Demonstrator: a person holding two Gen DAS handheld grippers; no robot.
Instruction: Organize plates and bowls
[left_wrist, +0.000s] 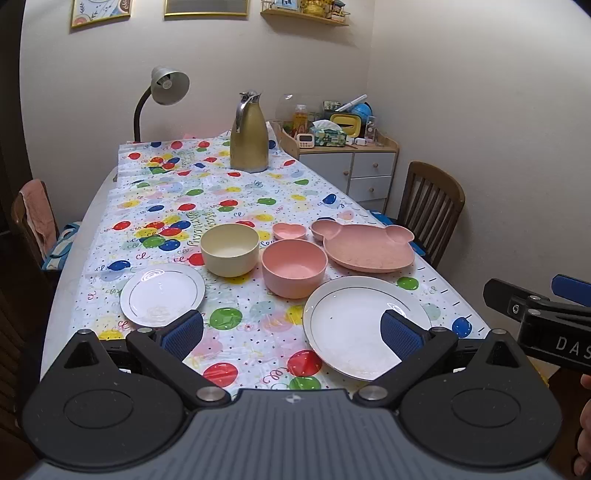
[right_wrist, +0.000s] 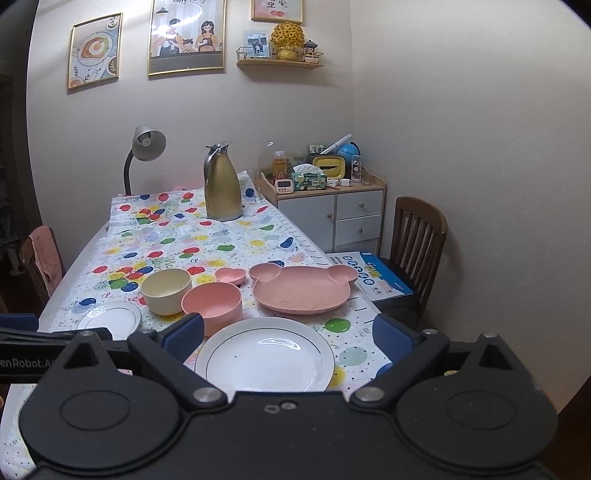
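On the balloon tablecloth lie a large white plate (left_wrist: 354, 325) (right_wrist: 264, 356), a small white plate (left_wrist: 162, 293) (right_wrist: 110, 319), a cream bowl (left_wrist: 229, 249) (right_wrist: 166, 291), a pink bowl (left_wrist: 294, 272) (right_wrist: 212, 304), a small pink heart dish (left_wrist: 290, 232) (right_wrist: 231, 275) and a pink bear-shaped plate (left_wrist: 369, 247) (right_wrist: 301, 288). My left gripper (left_wrist: 291, 332) is open and empty, above the near table edge between the two white plates. My right gripper (right_wrist: 288, 341) is open and empty, over the large white plate; it also shows at the right of the left wrist view (left_wrist: 535, 314).
A gold thermos jug (left_wrist: 249, 133) (right_wrist: 221, 184) and a desk lamp (left_wrist: 162, 92) stand at the table's far end. A cluttered white cabinet (left_wrist: 369, 166) sits in the corner. Wooden chairs stand at the right (right_wrist: 417, 236) and left (left_wrist: 33, 221). A boxed item (right_wrist: 373, 275) lies on the right chair.
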